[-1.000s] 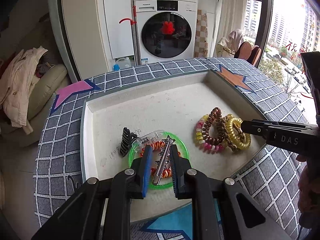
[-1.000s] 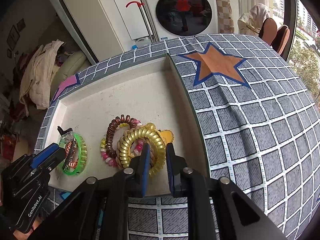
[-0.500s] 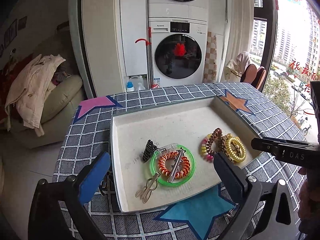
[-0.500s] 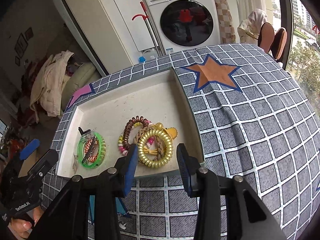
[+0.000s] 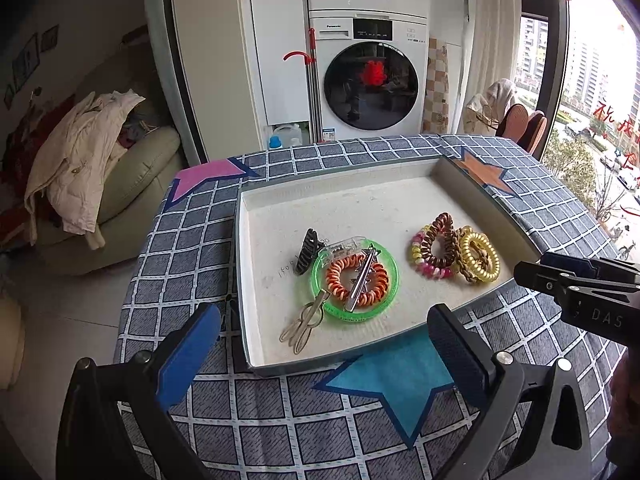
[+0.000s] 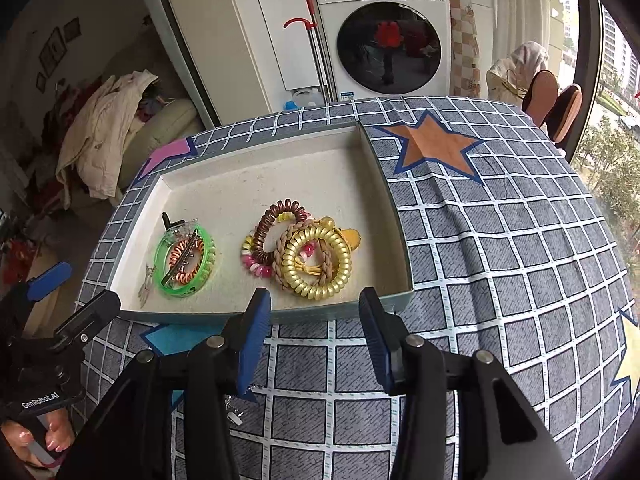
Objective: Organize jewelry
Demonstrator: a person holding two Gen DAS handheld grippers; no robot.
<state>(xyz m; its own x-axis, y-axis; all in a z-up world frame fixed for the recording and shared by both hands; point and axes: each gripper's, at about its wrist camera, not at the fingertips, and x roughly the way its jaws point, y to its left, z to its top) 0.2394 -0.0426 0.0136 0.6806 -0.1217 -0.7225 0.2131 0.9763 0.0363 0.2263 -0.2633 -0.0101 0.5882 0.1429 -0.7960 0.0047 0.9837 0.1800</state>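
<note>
1. A shallow tray (image 5: 476,184) with a pale, rough floor sits on a table covered by a grey checked cloth (image 5: 192,240) printed with coloured stars.
2. In the tray's left part lies a green ring (image 5: 390,276) — inside it an orange spiral hair tie (image 5: 336,276), and across both a long silver hair clip (image 5: 360,280) topped with a small star.
3. A clear plastic clip (image 5: 344,245) rests on the ring's far edge, and a black claw clip (image 5: 306,250) lies just beside it on the tray floor.
4. A beige loop-shaped clip (image 5: 300,326) lies at the ring's near edge, partly tucked under it.
5. In the right part of the tray a second heap is bunched together: a brown spiral tie (image 6: 267,232), a pink-and-yellow beaded band (image 6: 254,266), a braided tan band (image 6: 282,254) and a gold spiral tie (image 6: 318,282) on top, all touching.
6. The left gripper (image 5: 324,342) hangs above the cloth at the tray's near edge, its blue pads (image 5: 188,360) spread as wide as they go, with nothing between them.
7. The right gripper (image 6: 314,334) is likewise over the near rim, in front of the gold tie — its jaws are opening and empty, the pads touching nothing.
8. A hand (image 6: 52,438) shows at the lower left of the right wrist view, on the left gripper's handle.
9. Behind the table stand a washing machine (image 5: 370,76) and a sofa (image 5: 132,184) with a pale jacket (image 5: 80,160) thrown over it.
</note>
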